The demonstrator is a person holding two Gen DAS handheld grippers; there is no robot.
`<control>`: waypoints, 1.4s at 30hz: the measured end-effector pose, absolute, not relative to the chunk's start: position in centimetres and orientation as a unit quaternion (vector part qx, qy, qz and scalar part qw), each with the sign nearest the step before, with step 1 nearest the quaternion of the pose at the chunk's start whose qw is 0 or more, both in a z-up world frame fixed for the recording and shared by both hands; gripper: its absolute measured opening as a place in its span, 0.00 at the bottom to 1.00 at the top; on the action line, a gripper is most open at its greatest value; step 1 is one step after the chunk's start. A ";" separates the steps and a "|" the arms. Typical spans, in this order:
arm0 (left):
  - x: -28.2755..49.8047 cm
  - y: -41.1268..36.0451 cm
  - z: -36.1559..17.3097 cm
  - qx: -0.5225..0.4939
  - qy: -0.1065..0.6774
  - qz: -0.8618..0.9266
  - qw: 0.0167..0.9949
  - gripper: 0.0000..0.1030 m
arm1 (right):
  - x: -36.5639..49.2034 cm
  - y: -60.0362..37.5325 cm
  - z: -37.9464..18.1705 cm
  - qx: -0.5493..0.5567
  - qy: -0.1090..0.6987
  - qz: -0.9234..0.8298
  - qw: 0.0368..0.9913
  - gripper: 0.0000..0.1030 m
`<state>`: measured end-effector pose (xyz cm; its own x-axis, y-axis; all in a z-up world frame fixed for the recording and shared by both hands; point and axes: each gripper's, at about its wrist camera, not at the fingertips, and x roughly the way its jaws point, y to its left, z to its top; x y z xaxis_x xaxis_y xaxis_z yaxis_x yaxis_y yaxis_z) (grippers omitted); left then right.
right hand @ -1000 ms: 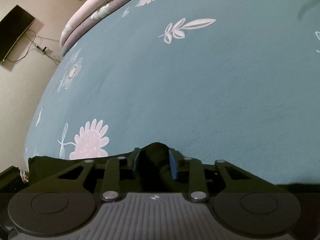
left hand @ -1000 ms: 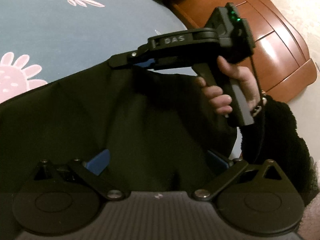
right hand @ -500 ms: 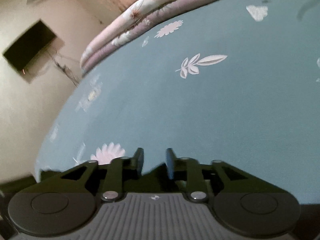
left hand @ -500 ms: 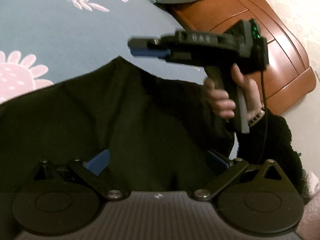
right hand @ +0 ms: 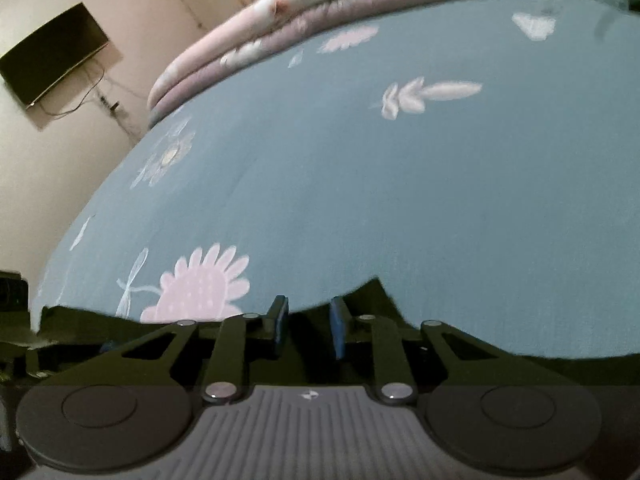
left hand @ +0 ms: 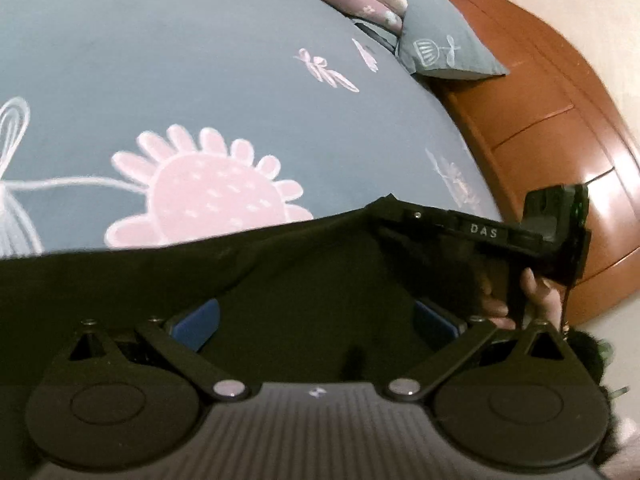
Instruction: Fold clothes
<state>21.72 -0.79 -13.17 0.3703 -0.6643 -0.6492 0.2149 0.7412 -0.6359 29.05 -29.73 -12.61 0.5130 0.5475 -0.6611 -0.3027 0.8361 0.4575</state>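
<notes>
We judge the black garment [left hand: 304,280] soft and limp, best pinched at its corner. Our right hand-held gripper [right hand: 306,330] has just been opening, narrow, cloth lying loose between; the left hand-held gripper [left hand: 316,316] gapes wide.

A bed [left hand: 200,60] covered by a blue-grey sheet [right hand: 440,200] with pink and white flower prints fills most of both views. A black garment [left hand: 300,280] is spread on it along the lower part of each frame. Folded pink quilts [right hand: 300,20] are stacked at the top of the right wrist view. A grey pillow [left hand: 440,40] is seen at the upper right of the left wrist view, beside the wooden bed frame [left hand: 560,120].
</notes>
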 end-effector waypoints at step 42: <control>12.2 6.2 -10.5 -0.143 0.476 -0.052 0.866 0.99 | 21.1 -26.6 -14.5 0.241 0.416 0.232 0.846 0.59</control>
